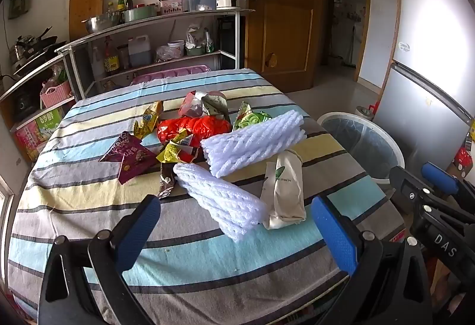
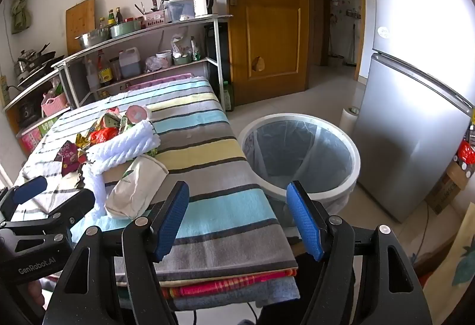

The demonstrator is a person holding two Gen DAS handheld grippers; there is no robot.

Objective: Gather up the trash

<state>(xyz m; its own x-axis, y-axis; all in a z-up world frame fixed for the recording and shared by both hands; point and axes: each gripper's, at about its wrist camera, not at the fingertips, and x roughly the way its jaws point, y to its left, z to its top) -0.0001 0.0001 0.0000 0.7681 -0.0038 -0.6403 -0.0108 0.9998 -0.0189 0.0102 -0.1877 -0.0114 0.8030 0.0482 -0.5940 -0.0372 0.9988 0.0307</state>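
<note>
Both the left gripper (image 1: 234,231) and right gripper (image 2: 239,221) are wide apart, holding nothing. Near the desk's (image 1: 190,262) front edge, a paper bag (image 1: 285,191) points front to back. Further back, wrappers (image 1: 178,143) lie mid-desk. The trash bin (image 2: 299,158) stands by the desk's right edge

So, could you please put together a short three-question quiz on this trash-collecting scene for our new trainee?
1. True or false: the left gripper is already shut on a piece of trash.
2. Which item lies nearest the left gripper? A) red net B) white foam net C) purple wrapper
3. Fill in: the lined trash bin stands on the floor between the striped table and the silver ____.

Key
1. False; both the left gripper and the right gripper are open and hold nothing.
2. B
3. Fridge
</note>
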